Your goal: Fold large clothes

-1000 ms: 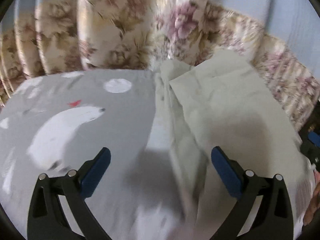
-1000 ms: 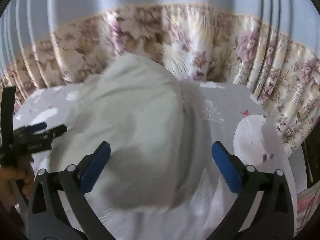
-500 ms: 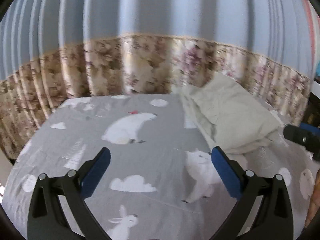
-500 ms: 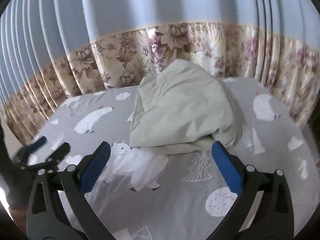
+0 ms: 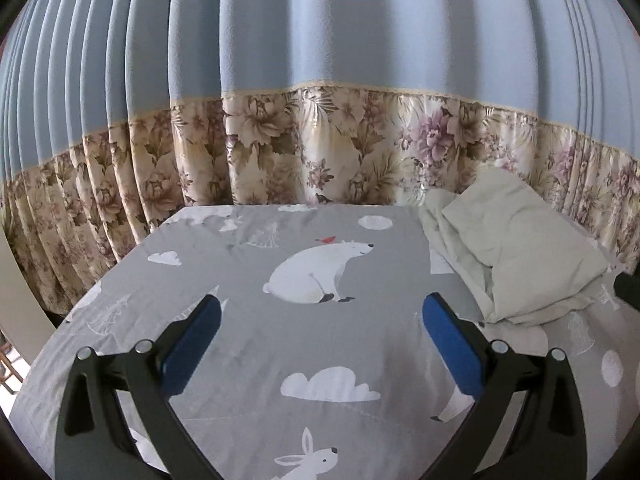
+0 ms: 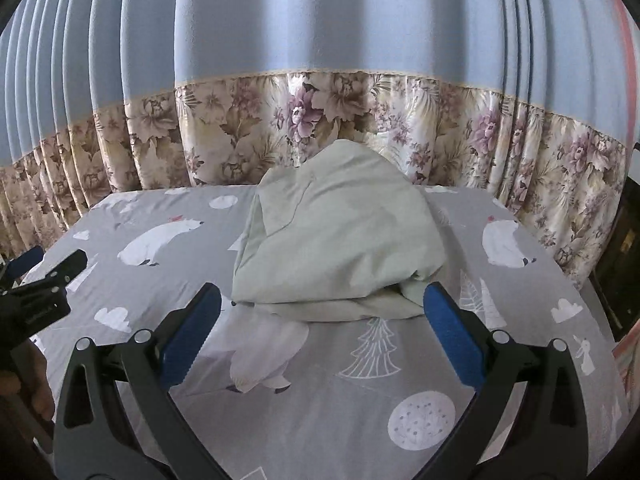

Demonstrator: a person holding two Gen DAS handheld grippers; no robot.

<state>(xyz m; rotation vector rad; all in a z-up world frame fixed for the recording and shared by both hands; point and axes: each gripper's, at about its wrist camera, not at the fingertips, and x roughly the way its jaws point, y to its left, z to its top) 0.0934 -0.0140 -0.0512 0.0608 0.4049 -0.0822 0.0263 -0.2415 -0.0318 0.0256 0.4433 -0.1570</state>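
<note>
Nearest the cameras: the right gripper (image 6: 320,320) has its jaws spread wide and holds nothing; it hangs just short of the garment (image 6: 340,236), not touching it. The left gripper (image 5: 320,322) is likewise spread and empty, standing off to the garment's left over bare bedsheet (image 5: 248,344). In the right wrist view a hand (image 6: 28,384) shows at the left edge, gripping the left tool's handle.

Middle ground: the garment, pale green, lies on the grey animal-print bedsheet as a folded, humped bundle. Its near edge is uneven, with a lower layer sticking out beneath the upper one and a dark pocket under the near right corner. The top is puffed rather than flat.

Beyond the garment: a floral curtain (image 6: 320,120) with a blue upper part hangs close behind it, nearly touching its far side.

Assessment: the fold appears largely made but untidy. Risks from here:
- A pinch at the near edge may catch only one layer, because the layers are offset, and pull the bundle open.
- Pressing the hump could shove the garment back against the curtain.
- The loose lower layer may trail if the bundle is lifted.
</note>
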